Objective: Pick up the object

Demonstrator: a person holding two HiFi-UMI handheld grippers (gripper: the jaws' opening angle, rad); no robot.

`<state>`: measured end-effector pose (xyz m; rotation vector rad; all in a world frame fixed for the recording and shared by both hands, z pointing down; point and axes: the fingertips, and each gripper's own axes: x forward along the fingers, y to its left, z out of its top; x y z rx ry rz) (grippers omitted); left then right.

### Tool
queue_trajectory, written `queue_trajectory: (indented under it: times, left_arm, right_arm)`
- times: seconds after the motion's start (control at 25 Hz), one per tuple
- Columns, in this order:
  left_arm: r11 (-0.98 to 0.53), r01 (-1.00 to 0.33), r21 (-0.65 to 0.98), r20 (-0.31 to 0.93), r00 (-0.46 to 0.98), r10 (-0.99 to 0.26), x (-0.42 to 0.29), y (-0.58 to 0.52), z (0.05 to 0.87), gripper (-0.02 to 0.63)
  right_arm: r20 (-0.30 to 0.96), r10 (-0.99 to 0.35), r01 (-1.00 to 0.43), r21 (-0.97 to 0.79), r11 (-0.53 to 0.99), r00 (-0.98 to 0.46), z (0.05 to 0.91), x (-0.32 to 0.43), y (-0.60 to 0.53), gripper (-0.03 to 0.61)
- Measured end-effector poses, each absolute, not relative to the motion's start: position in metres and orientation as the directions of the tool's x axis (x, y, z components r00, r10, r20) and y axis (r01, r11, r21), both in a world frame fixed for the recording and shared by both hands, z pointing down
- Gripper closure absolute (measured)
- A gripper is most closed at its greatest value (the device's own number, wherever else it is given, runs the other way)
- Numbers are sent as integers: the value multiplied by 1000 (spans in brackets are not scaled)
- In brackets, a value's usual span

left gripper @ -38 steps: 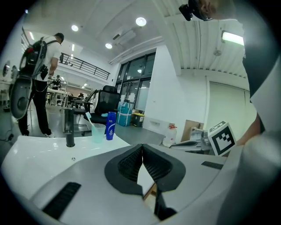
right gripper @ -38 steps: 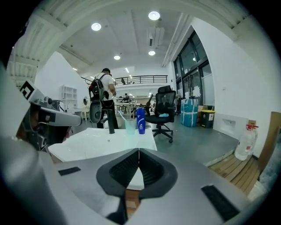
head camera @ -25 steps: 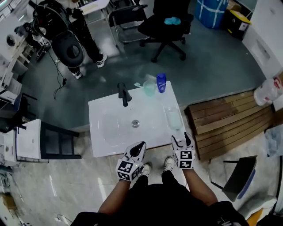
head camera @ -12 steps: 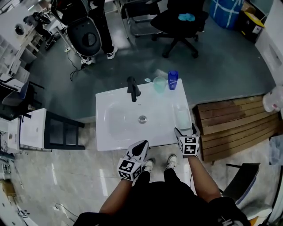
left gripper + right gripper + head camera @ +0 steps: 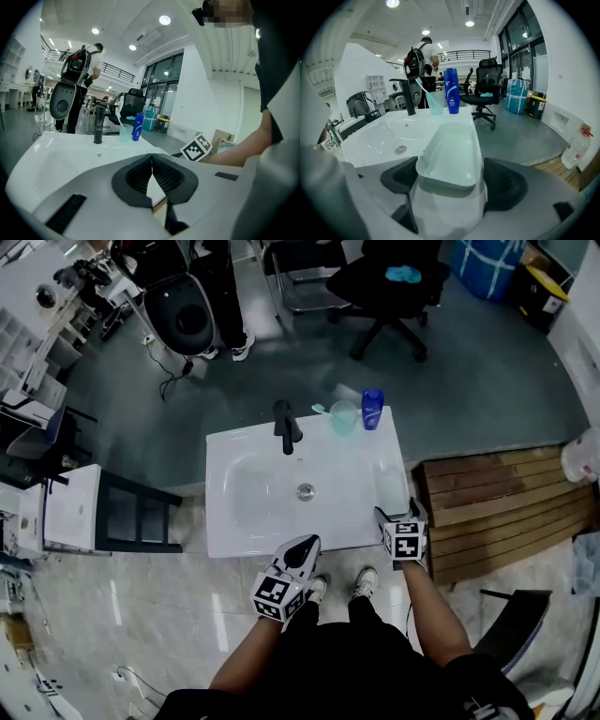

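A pale green oblong soap dish (image 5: 387,486) (image 5: 452,150) lies on the right rim of the white sink (image 5: 253,521). My right gripper (image 5: 394,515) (image 5: 453,180) is open at the sink's near right corner. The dish's near end sits between the spread pads (image 5: 506,183), and a gap shows on the right side. My left gripper (image 5: 305,543) (image 5: 151,161) hangs just in front of the sink's near edge. It is shut, pads together, with nothing in it. In the left gripper view the right gripper's marker cube (image 5: 197,147) shows beyond the rim.
At the sink's back edge stand a black faucet (image 5: 286,427), a clear cup with a toothbrush (image 5: 343,416) and a blue bottle (image 5: 373,409). A wooden pallet (image 5: 497,498) lies right of the sink, a dark frame stand (image 5: 131,521) to the left. A person and an office chair (image 5: 389,287) are beyond.
My right gripper has moved forward to the soap dish and its jaws have spread around the dish's near end. The left gripper has stayed where it was, shut.
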<state>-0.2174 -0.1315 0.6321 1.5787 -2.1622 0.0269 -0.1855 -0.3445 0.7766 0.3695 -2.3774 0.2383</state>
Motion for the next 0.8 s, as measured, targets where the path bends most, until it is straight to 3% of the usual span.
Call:
queue_trajectory:
  times: [0.8]
  left_arm:
    - [317, -920, 232, 372, -218, -902, -214, -133, 624, 594]
  right_arm:
    - [626, -230, -317, -29, 948, -745, 752, -175, -346, 186]
